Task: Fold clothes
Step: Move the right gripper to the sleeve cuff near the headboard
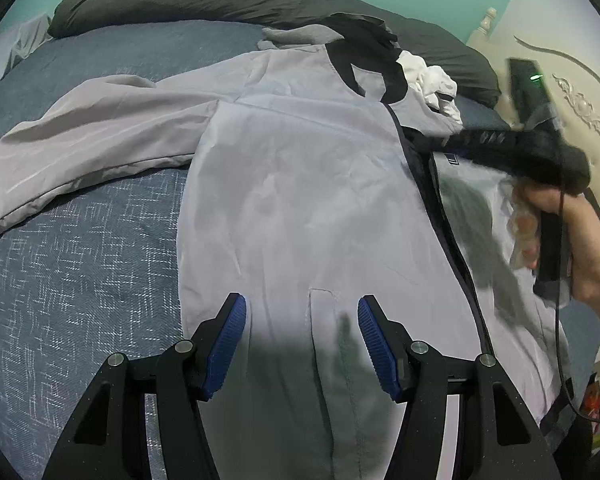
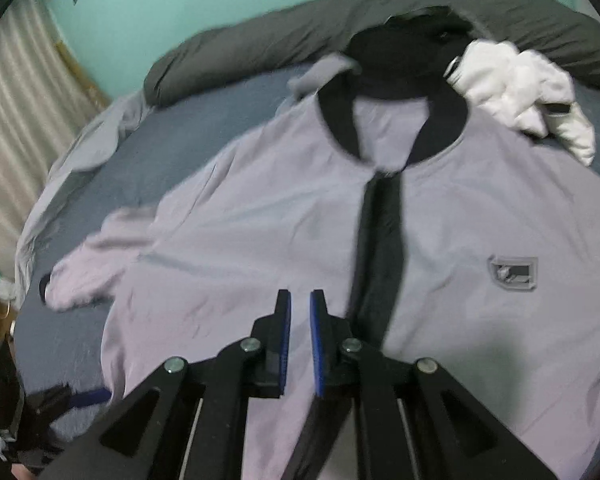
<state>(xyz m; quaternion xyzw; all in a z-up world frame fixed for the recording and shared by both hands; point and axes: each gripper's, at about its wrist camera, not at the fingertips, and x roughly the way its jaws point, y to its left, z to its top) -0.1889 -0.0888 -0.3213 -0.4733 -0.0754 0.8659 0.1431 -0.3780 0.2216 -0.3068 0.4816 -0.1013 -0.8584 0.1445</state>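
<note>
Lilac jacket (image 2: 236, 240) spread front-up on bed (image 1: 80, 280), long axis collar-to-hem, running away from both grippers. Left gripper (image 1: 302, 344) spread, empty, over hem, nearer outstretched sleeve (image 1: 80, 136). Right gripper (image 2: 300, 332) narrow gap, nothing pinched, beside zip placket (image 2: 380, 248).

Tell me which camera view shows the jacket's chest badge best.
The right wrist view: the chest badge faces the camera unobstructed on the lilac jacket, right of the black zipper placket. The left wrist view shows the jacket obliquely, with no badge discernible.
</note>
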